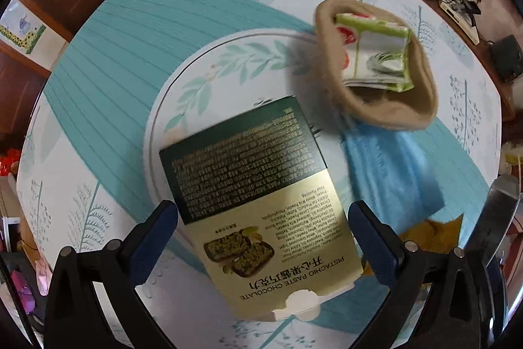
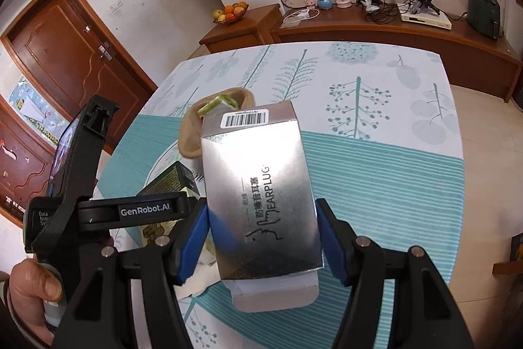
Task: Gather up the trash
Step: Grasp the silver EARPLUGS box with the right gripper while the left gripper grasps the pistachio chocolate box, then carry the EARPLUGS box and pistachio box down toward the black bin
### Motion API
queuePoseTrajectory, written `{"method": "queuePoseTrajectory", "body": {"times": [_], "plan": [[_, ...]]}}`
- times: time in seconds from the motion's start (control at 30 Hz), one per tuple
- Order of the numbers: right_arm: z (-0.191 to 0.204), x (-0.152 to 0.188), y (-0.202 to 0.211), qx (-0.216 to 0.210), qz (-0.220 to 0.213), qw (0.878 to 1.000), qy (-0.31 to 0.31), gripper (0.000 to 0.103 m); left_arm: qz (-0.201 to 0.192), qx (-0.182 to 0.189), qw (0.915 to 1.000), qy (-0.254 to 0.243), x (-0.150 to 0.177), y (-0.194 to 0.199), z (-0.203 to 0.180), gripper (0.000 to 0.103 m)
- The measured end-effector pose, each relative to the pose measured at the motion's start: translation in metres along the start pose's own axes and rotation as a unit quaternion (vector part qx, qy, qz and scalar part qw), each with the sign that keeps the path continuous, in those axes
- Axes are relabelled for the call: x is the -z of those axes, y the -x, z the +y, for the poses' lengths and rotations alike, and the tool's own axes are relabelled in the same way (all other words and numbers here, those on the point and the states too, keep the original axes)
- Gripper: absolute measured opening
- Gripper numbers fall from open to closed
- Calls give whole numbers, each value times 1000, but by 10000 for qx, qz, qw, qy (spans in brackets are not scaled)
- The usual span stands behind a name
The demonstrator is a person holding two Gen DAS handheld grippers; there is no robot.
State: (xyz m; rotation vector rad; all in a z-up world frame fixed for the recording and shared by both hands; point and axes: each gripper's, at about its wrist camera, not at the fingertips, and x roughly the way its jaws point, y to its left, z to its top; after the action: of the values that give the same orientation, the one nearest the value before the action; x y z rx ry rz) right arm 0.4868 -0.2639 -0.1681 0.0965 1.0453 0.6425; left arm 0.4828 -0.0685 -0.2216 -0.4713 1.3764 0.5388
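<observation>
My left gripper (image 1: pixel 261 218) is shut on a green and gold pistachio chocolate box (image 1: pixel 258 201) and holds it above the white round plate (image 1: pixel 183 80). My right gripper (image 2: pixel 263 228) is shut on a silver earplug box (image 2: pixel 261 195), held above the table. A tan felt basket (image 1: pixel 392 113) lies past the plate with a green and white carton (image 1: pixel 376 54) inside; it also shows in the right wrist view (image 2: pixel 189 139). The left gripper and chocolate box (image 2: pixel 173 179) show at the left of the right wrist view.
A blue cloth (image 1: pixel 392 172) and a yellow scrap (image 1: pixel 438 234) lie on the teal mat (image 1: pixel 108 87) to the right of the plate. The round table (image 2: pixel 376 80) has a leaf-print cloth. A wooden cabinet (image 2: pixel 425 38) with cables stands behind it.
</observation>
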Motion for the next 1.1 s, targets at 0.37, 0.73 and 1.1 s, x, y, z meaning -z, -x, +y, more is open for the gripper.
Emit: {"method": "queuePoseTrajectory", "body": {"times": [0.37, 0.73, 1.1], "plan": [[33, 20, 14, -149, 29, 9993, 335, 63, 587, 15, 9983, 42, 35, -11, 54, 92], [86, 55, 52, -271, 28, 9989, 376, 63, 155, 23, 9975, -695, 66, 26, 90, 91], [180, 145, 99, -145, -148, 9990, -393, 63, -273, 522, 9804, -1880, 123, 102, 197, 91]]}}
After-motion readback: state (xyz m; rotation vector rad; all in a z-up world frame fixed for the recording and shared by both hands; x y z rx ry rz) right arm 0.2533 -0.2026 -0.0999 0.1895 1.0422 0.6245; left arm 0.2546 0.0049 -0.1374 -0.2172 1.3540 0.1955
